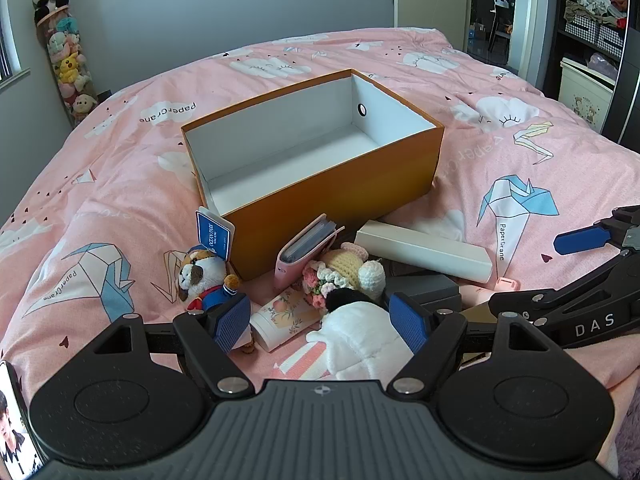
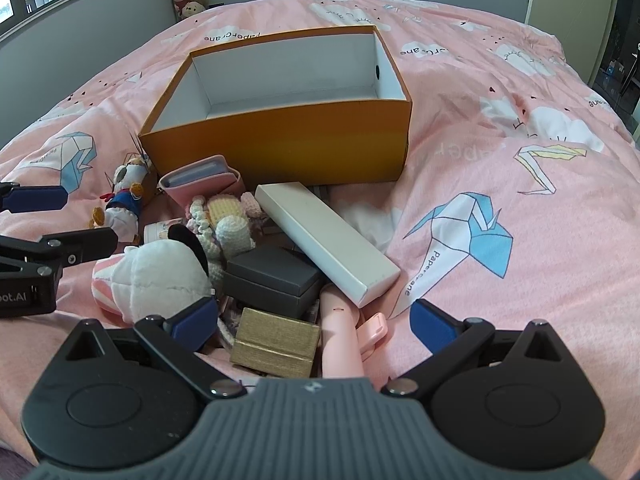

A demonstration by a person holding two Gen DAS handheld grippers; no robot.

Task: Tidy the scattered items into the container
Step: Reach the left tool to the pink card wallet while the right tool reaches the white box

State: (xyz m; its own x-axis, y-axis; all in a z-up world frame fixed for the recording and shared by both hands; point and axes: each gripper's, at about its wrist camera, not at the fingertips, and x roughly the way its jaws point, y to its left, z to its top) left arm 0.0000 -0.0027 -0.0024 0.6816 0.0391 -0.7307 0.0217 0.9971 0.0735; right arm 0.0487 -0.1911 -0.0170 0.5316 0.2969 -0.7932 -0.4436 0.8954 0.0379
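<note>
Orange box (image 1: 340, 196) sits open-topped on a pink bed (image 1: 500, 92), with plush toys, a pink wallet (image 2: 204, 184) and a long white carton (image 2: 328, 240) heaped against its near side. Left tongs (image 1: 320, 320) gape around a white plush (image 1: 360, 340); right tongs (image 2: 316, 320) spread wide over a gold box (image 2: 276, 340).

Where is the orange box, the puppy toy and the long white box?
orange box (image 1: 340, 204): left wrist view, front wall.
puppy toy (image 1: 200, 272): left wrist view, face.
long white box (image 2: 324, 236): right wrist view, top face.
</note>
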